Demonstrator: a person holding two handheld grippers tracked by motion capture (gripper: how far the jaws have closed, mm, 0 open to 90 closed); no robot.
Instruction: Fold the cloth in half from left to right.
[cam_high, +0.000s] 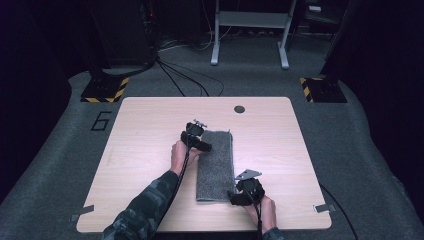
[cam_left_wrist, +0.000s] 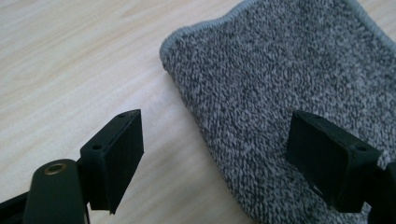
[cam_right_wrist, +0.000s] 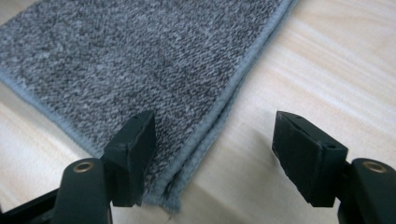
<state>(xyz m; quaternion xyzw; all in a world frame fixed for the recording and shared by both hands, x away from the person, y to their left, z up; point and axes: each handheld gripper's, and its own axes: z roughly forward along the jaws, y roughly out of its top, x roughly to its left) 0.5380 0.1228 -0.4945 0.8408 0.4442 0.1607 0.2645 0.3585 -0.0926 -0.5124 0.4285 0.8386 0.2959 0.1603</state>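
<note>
Bare table (cam_high: 150, 130) left, right, beyond folded towel (cam_high: 216, 165); only round grommet (cam_high: 239, 109) near far edge.

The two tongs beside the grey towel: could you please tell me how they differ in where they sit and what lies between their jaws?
The left tongs sit at the far left part of the folded towel; the right tongs sit at its near right corner. The left tongs straddle the rounded folded edge, while the right tongs straddle the stitched layered edges. Both stand open, with nothing gripped, over the wooden table.
</note>
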